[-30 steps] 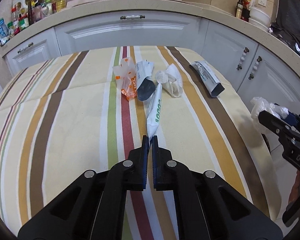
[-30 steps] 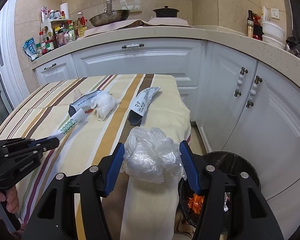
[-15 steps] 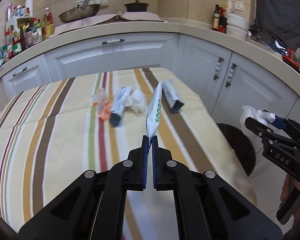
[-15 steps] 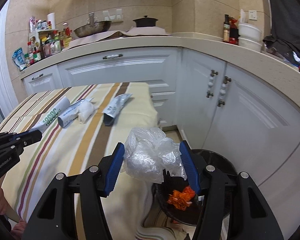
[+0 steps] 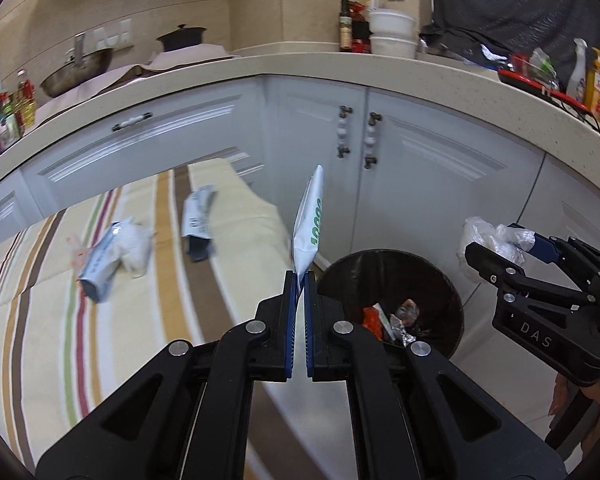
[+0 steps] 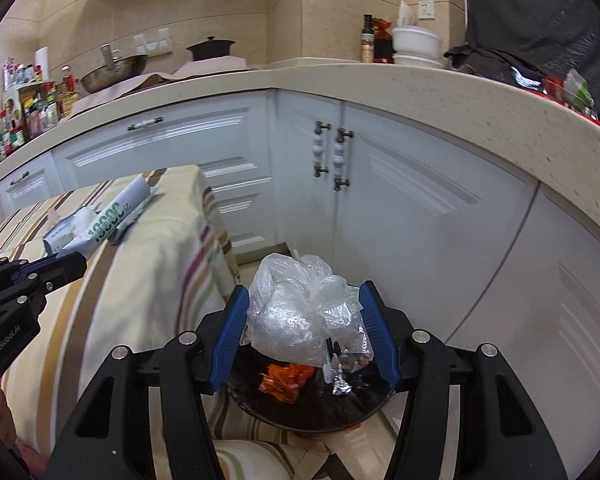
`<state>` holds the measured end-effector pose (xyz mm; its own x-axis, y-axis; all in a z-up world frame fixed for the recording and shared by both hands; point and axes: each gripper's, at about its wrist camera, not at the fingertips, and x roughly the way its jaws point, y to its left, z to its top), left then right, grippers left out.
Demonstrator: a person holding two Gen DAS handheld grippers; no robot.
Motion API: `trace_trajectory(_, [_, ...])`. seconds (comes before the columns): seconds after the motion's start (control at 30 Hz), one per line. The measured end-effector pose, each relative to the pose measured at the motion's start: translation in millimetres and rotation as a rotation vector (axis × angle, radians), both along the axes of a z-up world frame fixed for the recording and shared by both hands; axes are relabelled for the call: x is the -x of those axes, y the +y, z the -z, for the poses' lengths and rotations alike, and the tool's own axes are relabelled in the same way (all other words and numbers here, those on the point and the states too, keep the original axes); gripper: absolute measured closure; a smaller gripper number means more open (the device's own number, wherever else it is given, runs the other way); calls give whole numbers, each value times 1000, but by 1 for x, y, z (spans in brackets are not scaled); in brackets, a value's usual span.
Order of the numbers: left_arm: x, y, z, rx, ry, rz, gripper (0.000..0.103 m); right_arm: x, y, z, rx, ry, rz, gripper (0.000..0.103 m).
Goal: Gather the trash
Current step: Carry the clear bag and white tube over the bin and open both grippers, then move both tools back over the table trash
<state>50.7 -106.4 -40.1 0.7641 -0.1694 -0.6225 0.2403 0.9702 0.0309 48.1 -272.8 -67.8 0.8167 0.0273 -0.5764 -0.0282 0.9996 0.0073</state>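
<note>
My left gripper (image 5: 300,276) is shut on the bottom end of a white wrapper with green print (image 5: 310,216), which stands upright from the jaws past the table's right edge, beside the black trash bin (image 5: 380,270). My right gripper (image 6: 303,290) is shut on a crumpled clear plastic bag (image 6: 296,316), held directly above the bin (image 6: 260,414). Orange and foil scraps (image 6: 286,376) lie inside the bin. In the left wrist view the right gripper (image 5: 496,246) with its bag (image 5: 482,232) hangs just right of the bin. The right wrist view shows the left gripper (image 6: 76,266) holding its wrapper (image 6: 116,216) at far left.
The striped tablecloth (image 5: 40,340) still carries a blue-white packet (image 5: 104,260), a crumpled white piece (image 5: 140,248), an orange wrapper (image 5: 76,248) and a grey-white packet (image 5: 198,224). White corner cabinets (image 5: 420,168) under a beige counter stand close behind the bin.
Both grippers swung right, off the table toward the bin, each keeping its hold. The bin came into full view under the right gripper and beside the left one.
</note>
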Motion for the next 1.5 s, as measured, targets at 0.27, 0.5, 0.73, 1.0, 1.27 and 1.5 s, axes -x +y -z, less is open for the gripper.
trace_trajectory(0.27, [-27,-46,14,-39,26,37,99,-18,-29,16,-16,9,46,47])
trace_trajectory(0.5, [-49,-69,24,-75,48,31,62,-44,-47,39,-32,43,101,36])
trace_trajectory(0.73, [-45,-51,18,-61,40,5,56,-39,-48,38,-47,34,112,35])
trace_trajectory(1.0, [-33,4,-1,-41,-2,-94,55,-36,-18,16,-65,-5,45,35])
trace_trajectory(1.27, [-22,82,-10,-56,-17,-260,50,-48,44,-5,-73,-34,-89,35])
trace_trajectory(1.5, [-15,145,-12,-53,-16,-398,50,-61,104,-16,-65,-41,-210,35])
